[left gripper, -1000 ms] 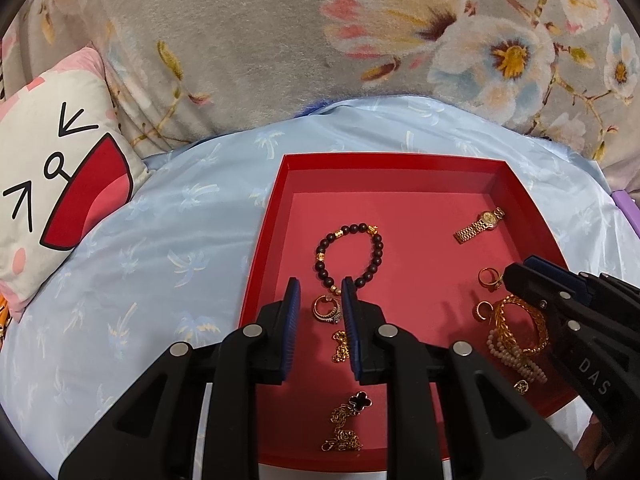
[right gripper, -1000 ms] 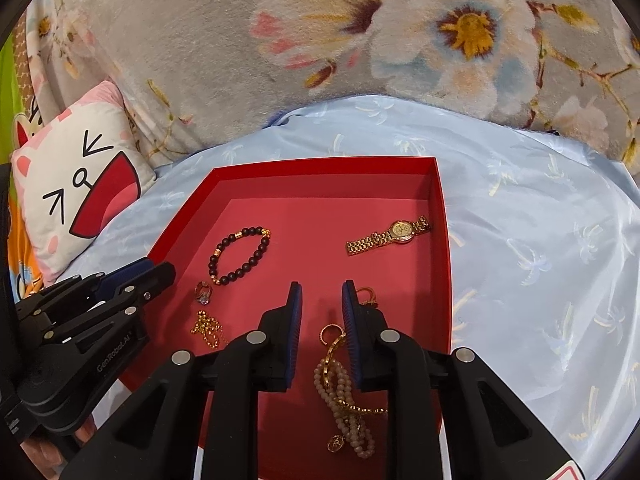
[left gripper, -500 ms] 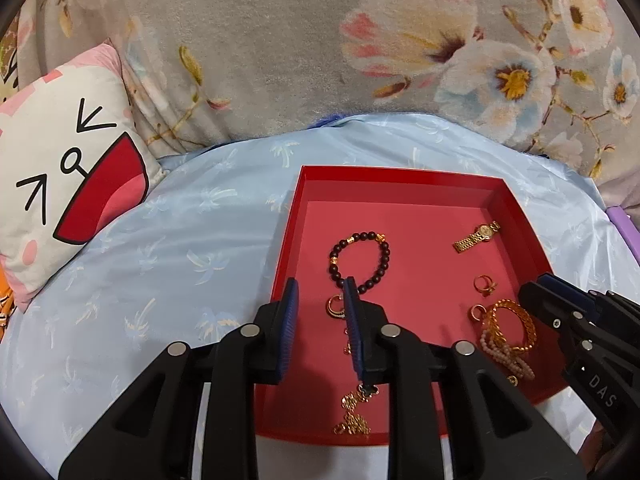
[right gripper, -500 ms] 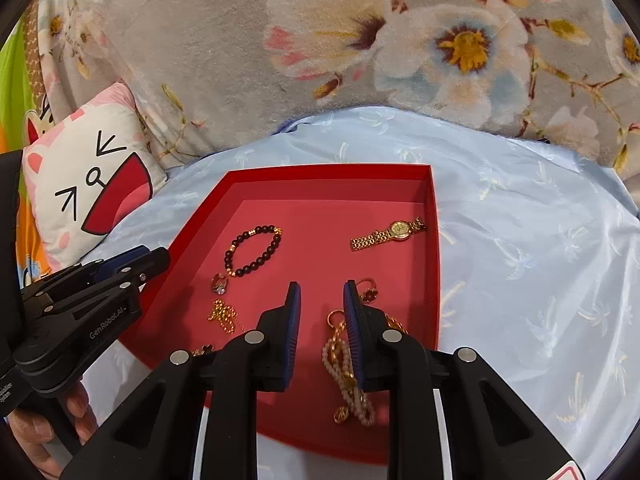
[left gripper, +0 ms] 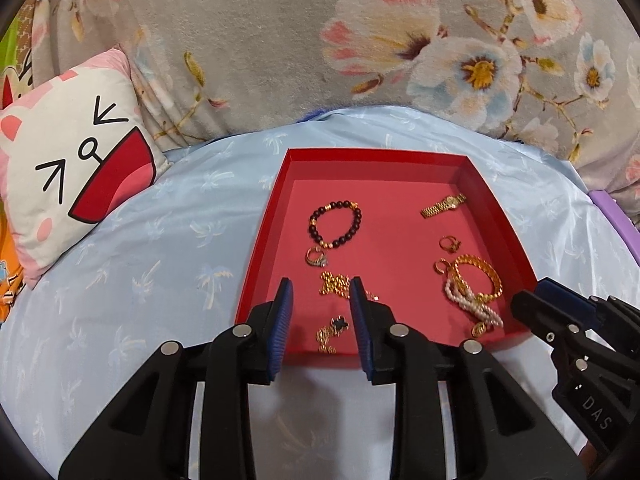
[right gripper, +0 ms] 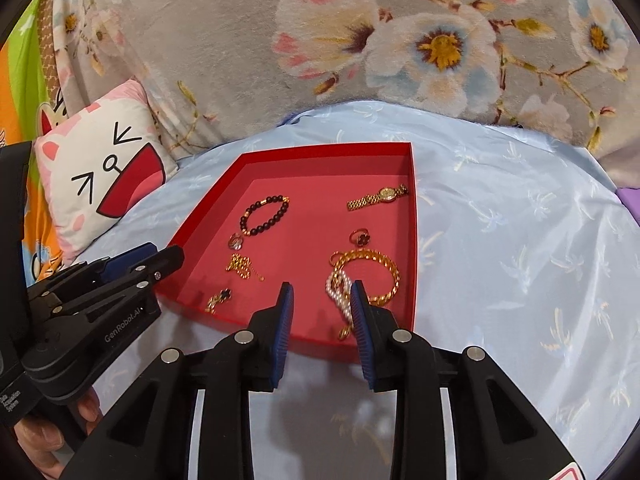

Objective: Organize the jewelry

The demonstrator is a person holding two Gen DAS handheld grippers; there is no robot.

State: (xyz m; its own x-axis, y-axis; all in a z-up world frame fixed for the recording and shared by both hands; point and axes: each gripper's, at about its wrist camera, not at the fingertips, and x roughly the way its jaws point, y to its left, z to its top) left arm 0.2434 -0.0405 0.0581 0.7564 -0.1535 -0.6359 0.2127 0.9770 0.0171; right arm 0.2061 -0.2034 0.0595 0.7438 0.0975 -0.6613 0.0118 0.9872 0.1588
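A red tray (left gripper: 260, 236) (right gripper: 414, 216) lies on a pale blue bedspread and holds jewelry. In it are a dark bead bracelet (left gripper: 335, 226) (right gripper: 264, 215), a gold watch (left gripper: 443, 206) (right gripper: 378, 197), rings (left gripper: 450, 244), a gold chain bracelet tangled with a pearl strand (left gripper: 476, 284) (right gripper: 366, 276), and small gold chains (left gripper: 338, 284) (right gripper: 240, 265). My left gripper (left gripper: 321, 294) hovers over the tray's near edge, its jaws opening with nothing between them. My right gripper (right gripper: 322, 296) hovers over the near right corner, jaws also opening and empty, beside the pearls.
A cartoon-face pillow (left gripper: 68, 184) lies left of the tray. A grey floral blanket (left gripper: 360, 52) rises behind it. A purple object (left gripper: 612, 216) shows at the right edge. A hand (right gripper: 44, 436) holds the left gripper's handle.
Both grippers have drawn back from over the jewelry toward the tray's near edge, and their jaws stand wider apart. The jewelry lies as before.
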